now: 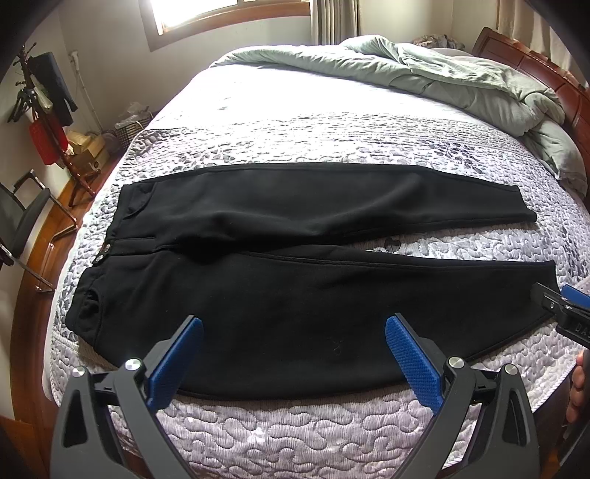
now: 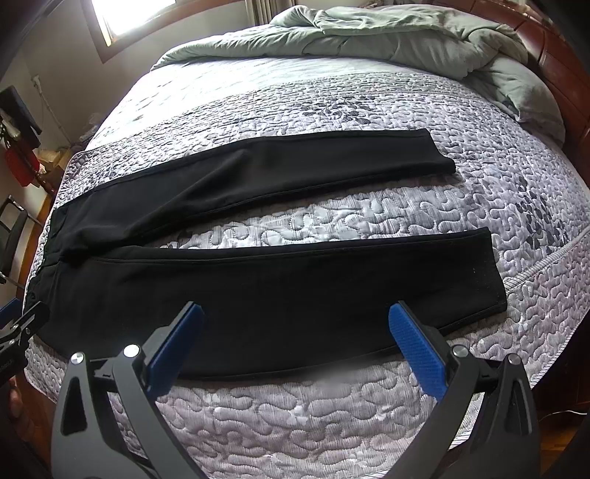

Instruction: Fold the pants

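Black pants lie flat and unfolded on the quilted grey bed, waist to the left, two legs spread apart to the right. They also show in the right wrist view. My left gripper is open and empty, hovering over the near leg's upper part by the front edge. My right gripper is open and empty, over the near leg toward its cuff. The right gripper's tip shows at the left view's right edge.
A crumpled green duvet lies at the bed's far right by the wooden headboard. A coat rack, a chair and boxes stand on the floor to the left. A window is behind.
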The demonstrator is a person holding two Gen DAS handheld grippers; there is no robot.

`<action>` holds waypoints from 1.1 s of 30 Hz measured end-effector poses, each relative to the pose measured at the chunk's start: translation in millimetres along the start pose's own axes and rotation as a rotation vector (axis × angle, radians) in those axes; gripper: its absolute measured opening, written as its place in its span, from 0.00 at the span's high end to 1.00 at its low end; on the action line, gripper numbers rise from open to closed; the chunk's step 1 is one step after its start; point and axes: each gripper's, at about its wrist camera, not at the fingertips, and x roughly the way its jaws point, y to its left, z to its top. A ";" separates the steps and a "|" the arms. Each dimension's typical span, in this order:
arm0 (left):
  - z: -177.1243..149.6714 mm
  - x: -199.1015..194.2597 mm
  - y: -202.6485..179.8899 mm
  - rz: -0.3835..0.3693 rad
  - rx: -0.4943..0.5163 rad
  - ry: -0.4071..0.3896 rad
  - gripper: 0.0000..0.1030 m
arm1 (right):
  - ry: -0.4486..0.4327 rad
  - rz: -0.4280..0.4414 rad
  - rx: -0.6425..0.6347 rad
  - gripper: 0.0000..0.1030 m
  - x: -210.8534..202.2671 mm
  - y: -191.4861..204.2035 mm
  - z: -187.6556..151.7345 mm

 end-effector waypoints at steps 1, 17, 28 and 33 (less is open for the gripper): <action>0.5 0.4 -0.4 0.000 0.001 0.000 0.04 | 0.001 0.001 0.000 0.03 0.6 -0.3 0.0; 77.3 77.3 -35.9 -0.100 0.019 0.078 0.04 | 0.009 0.015 0.145 0.03 76.8 -165.6 124.3; 168.2 170.7 -104.8 -0.215 0.039 0.077 0.04 | 0.172 0.076 0.094 0.02 206.2 -233.9 216.4; 192.5 194.3 -119.1 -0.231 0.069 0.087 0.04 | 0.148 0.096 -0.031 0.36 212.7 -216.7 222.4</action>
